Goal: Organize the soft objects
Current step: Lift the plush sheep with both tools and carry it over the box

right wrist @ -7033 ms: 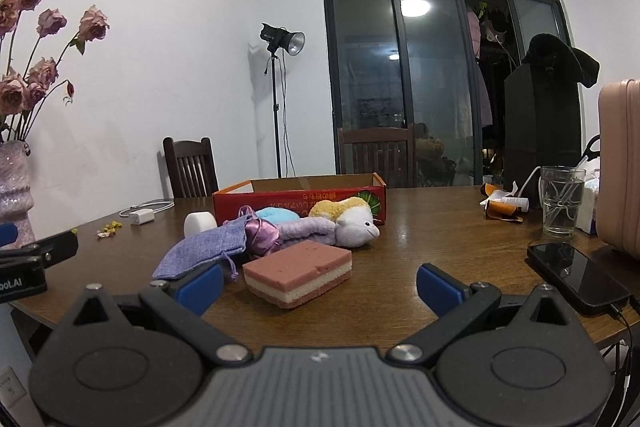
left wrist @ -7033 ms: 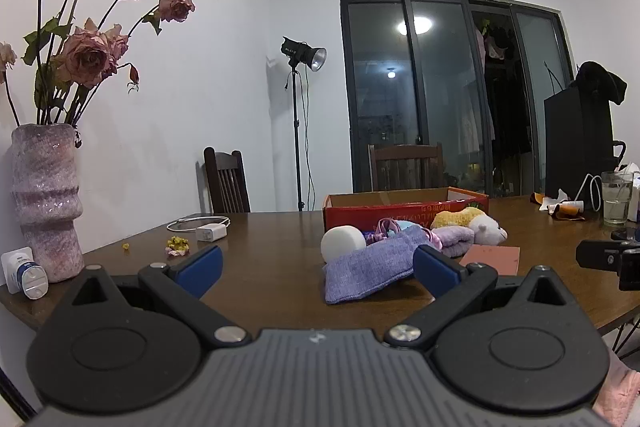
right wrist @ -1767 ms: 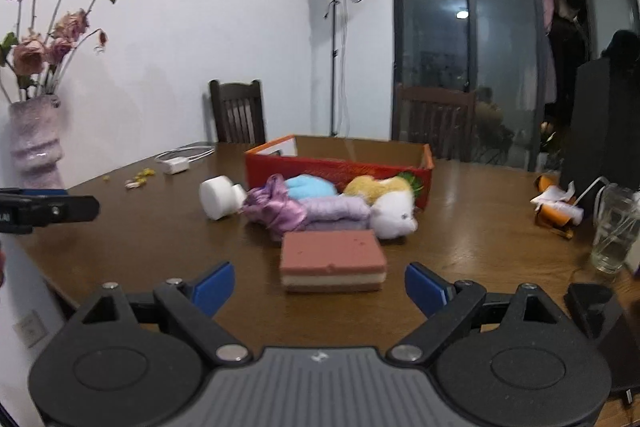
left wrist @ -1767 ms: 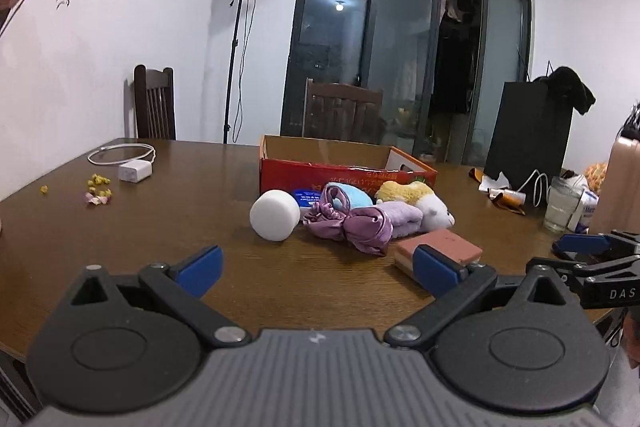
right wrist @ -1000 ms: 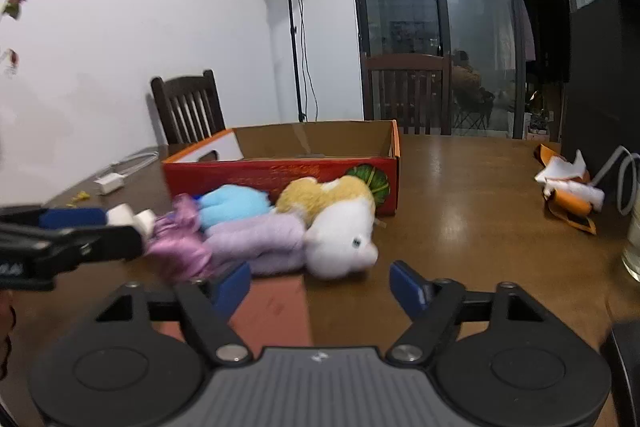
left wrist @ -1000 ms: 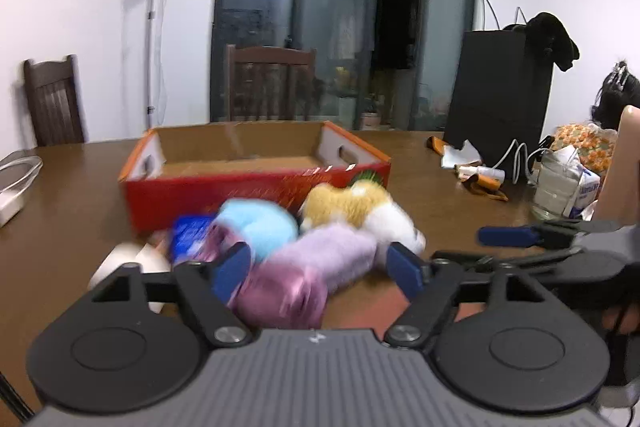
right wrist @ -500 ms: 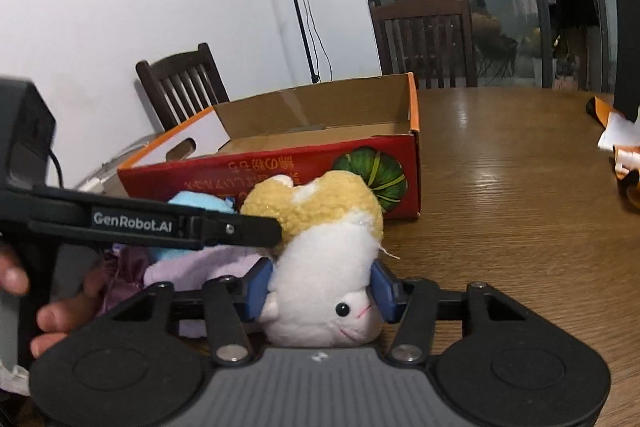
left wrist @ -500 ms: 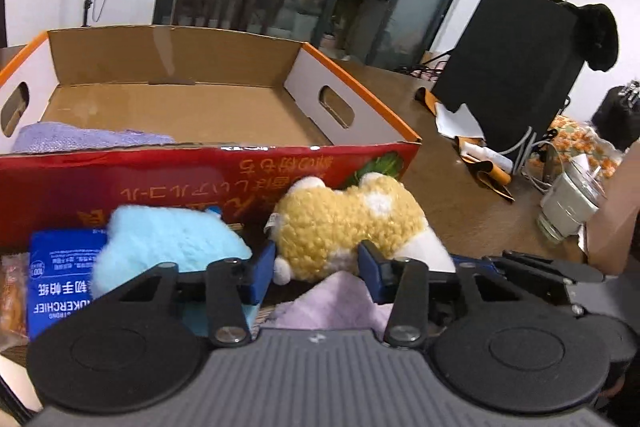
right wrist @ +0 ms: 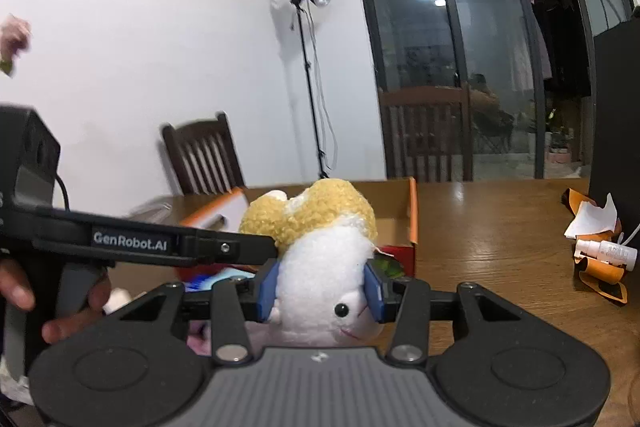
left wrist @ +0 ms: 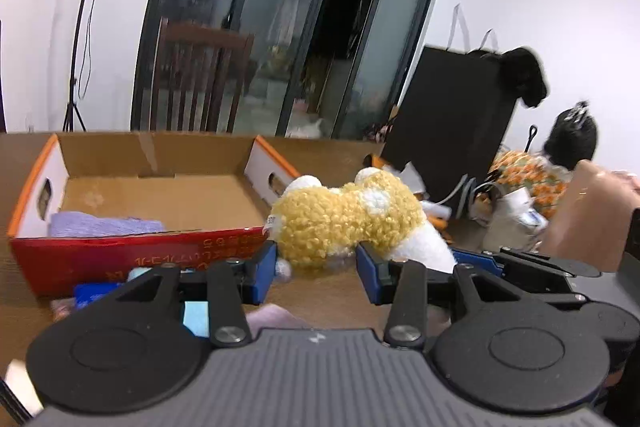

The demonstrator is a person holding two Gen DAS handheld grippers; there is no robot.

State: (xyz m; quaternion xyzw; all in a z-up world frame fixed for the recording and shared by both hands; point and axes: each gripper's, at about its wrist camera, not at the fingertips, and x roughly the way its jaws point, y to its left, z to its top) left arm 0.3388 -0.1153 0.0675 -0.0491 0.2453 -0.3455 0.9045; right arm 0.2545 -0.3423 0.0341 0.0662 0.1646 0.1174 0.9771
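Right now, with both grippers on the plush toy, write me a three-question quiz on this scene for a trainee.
1. True or false: the plush toy lies inside the box.
2. Which part of the toy does the right gripper clamp? A) the yellow body B) the white head C) a leg
3. Fill in: the soft thing already in the box is a ______ cloth.

Key: 1. False; it is held in front of the box, with the left gripper on its yellow body. 2. B. 3. purple.
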